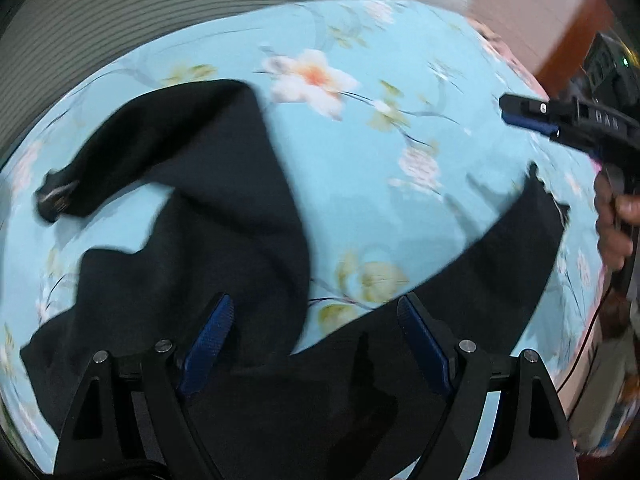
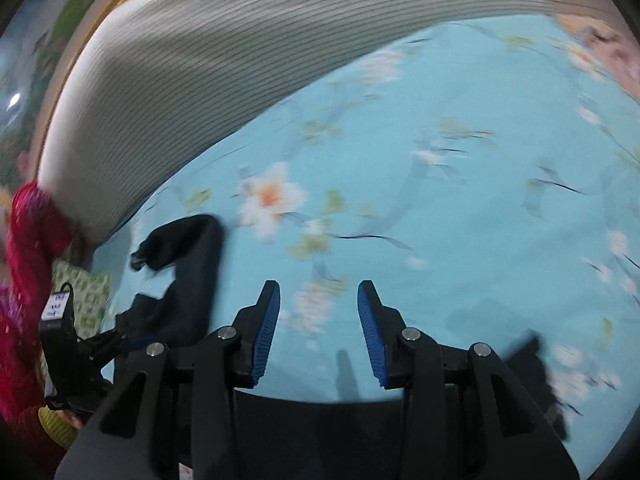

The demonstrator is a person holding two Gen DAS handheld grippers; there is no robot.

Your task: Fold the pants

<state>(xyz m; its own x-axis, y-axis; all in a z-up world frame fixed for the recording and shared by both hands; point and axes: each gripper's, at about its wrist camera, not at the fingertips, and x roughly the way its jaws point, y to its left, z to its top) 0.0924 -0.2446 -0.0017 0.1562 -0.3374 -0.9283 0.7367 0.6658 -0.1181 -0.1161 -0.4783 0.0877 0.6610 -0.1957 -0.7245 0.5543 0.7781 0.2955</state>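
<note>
- The left gripper point(image 1: 314, 340) is hanging over the pants point(image 1: 224, 200) with its jaws spread wide. Black cloth is lying under and between them, but the pads are not pressing on it — nothing is pinched.
- The right gripper point(image 2: 319, 330) is showing its jaws partly apart with only the bedsheet point(image 2: 440, 200) between them. It is holding nothing.
- The black pants are lying on the bed in a loose V: one leg is bending toward the far left, the other is stretching to the right, and the wider part is sitting nearest the left jaws. I judge both grippers are free in order to choose new grasp points for a fold.
- The striped cover point(image 2: 200, 60) is bordering the sheet at the far side. Between the two legs, much bare sheet is giving room for moving.
</note>
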